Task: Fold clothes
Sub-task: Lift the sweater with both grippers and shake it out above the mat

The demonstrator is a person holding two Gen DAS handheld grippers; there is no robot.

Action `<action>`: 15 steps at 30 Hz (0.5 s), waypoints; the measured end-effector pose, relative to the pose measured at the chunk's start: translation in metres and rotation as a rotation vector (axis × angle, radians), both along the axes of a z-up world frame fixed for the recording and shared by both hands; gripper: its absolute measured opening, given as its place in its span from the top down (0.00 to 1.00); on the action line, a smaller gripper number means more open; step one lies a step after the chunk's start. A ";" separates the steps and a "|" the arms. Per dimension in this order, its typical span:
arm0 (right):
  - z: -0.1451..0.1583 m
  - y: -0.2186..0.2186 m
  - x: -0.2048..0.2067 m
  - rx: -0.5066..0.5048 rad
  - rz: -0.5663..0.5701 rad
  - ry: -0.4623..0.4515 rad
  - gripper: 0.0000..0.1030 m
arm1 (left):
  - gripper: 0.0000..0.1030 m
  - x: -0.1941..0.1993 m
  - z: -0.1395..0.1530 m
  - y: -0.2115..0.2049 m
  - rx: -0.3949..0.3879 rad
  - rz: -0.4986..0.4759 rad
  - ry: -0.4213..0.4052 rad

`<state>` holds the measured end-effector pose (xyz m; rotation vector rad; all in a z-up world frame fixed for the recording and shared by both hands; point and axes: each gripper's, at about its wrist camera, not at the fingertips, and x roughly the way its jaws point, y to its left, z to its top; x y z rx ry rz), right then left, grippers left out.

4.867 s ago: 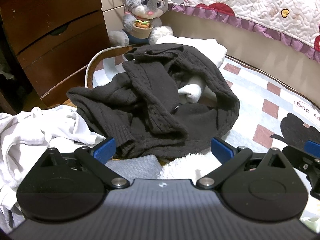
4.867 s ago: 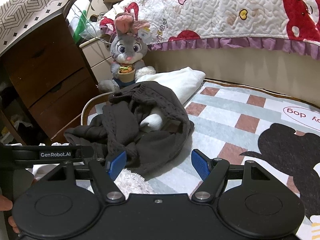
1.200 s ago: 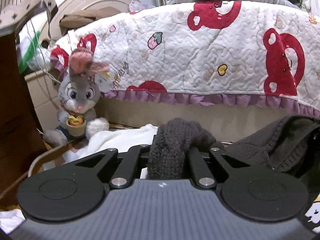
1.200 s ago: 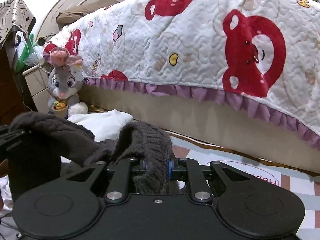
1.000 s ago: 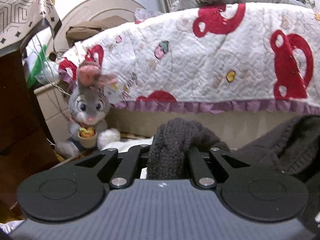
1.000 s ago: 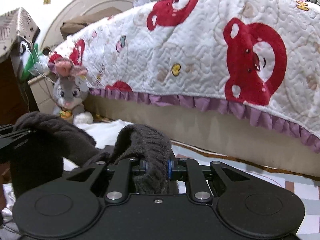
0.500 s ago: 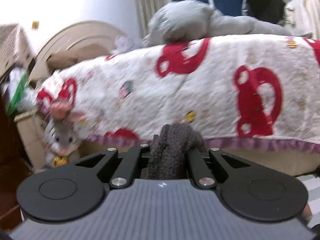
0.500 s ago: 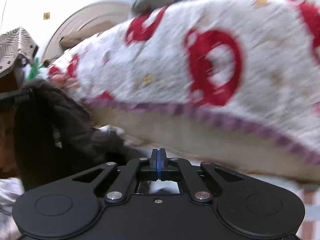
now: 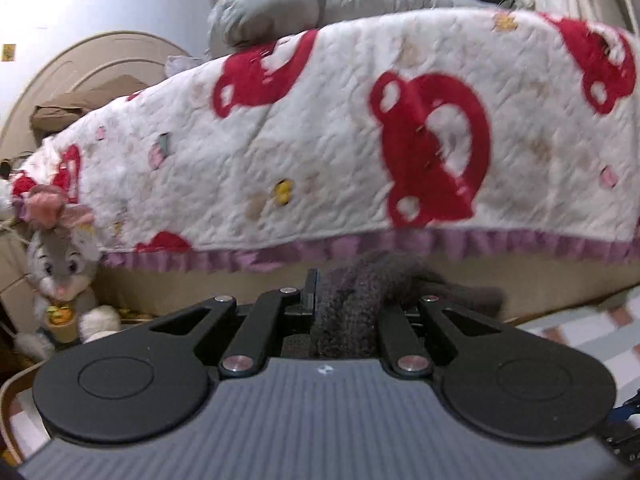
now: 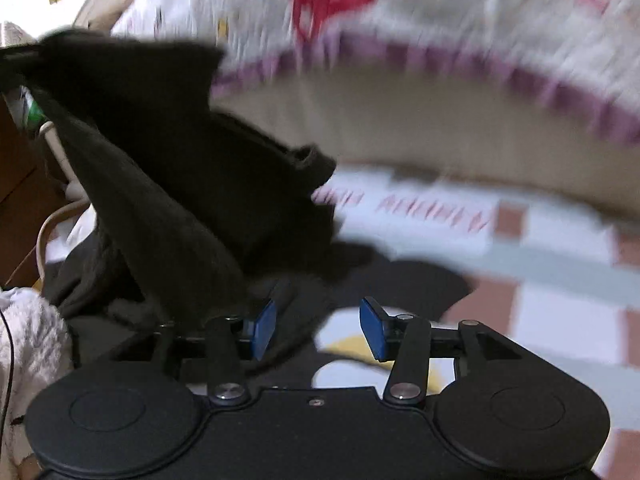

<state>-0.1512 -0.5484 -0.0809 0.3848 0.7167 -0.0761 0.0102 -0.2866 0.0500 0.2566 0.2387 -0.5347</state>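
- Holding a bunch of the dark knit sweater (image 9: 352,312), the left gripper (image 9: 348,300) is clamped on it; the fabric fills the gap between the fingers and spills toward 3 o'clock in the left wrist view.
- Right gripper (image 10: 318,326): blue pads apart, nothing between them. About a second ago this gripper was pinched on a fold of the same sweater; half a second ago its pads were together with no cloth in them. So the right side has let go and reopened.
- Sweater position, right wrist view: hangs as a dark sheet (image 10: 168,168) from 10 o'clock down to the centre, its lower part resting in a heap on the checked mat (image 10: 560,264). One end lifted, the other dropped.
- Judgement: garment is now held at one point only. A fresh grasp by the right gripper, probably at a hem or shoulder, seems needed before it can be spread flat. Folding itself not yet begun.
- Right wrist frame heavily motion-blurred.
- Background: bed quilt with red bear prints (image 9: 400,140), purple frill along its edge; plush rabbit (image 9: 60,264) at 9 o'clock in the left view.
- Writing: pink lettering on the mat at 1 o'clock from the right gripper, too smeared to read. No brand legible on either gripper in the current frames.
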 end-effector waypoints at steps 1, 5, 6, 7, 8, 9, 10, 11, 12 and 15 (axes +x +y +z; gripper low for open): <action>-0.012 -0.002 0.013 0.042 0.008 0.013 0.47 | 0.94 0.006 -0.006 0.008 0.010 0.025 -0.008; -0.039 -0.007 0.057 0.145 -0.042 0.029 0.42 | 0.94 0.043 -0.036 0.043 0.025 0.168 0.018; -0.043 -0.006 0.067 0.158 -0.046 0.035 0.42 | 0.94 0.055 -0.045 0.053 0.020 0.209 0.042; -0.047 -0.006 0.076 0.170 -0.049 0.040 0.42 | 0.94 0.067 -0.057 0.063 0.005 0.248 0.079; -0.052 -0.005 0.086 0.183 -0.053 0.046 0.42 | 0.94 0.078 -0.069 0.073 -0.013 0.286 0.122; -0.056 -0.005 0.095 0.195 -0.057 0.051 0.42 | 0.94 0.087 -0.082 0.081 -0.023 0.315 0.157; -0.060 -0.005 0.105 0.207 -0.061 0.057 0.42 | 0.94 0.094 -0.094 0.088 -0.028 0.341 0.188; -0.065 -0.004 0.114 0.220 -0.064 0.062 0.41 | 0.94 0.100 -0.107 0.093 -0.018 0.356 0.213; -0.069 -0.004 0.123 0.232 -0.068 0.068 0.41 | 0.94 0.103 -0.117 0.094 0.002 0.359 0.219; -0.082 -0.003 0.152 0.269 -0.079 0.084 0.24 | 0.94 0.108 -0.134 0.095 0.038 0.346 0.233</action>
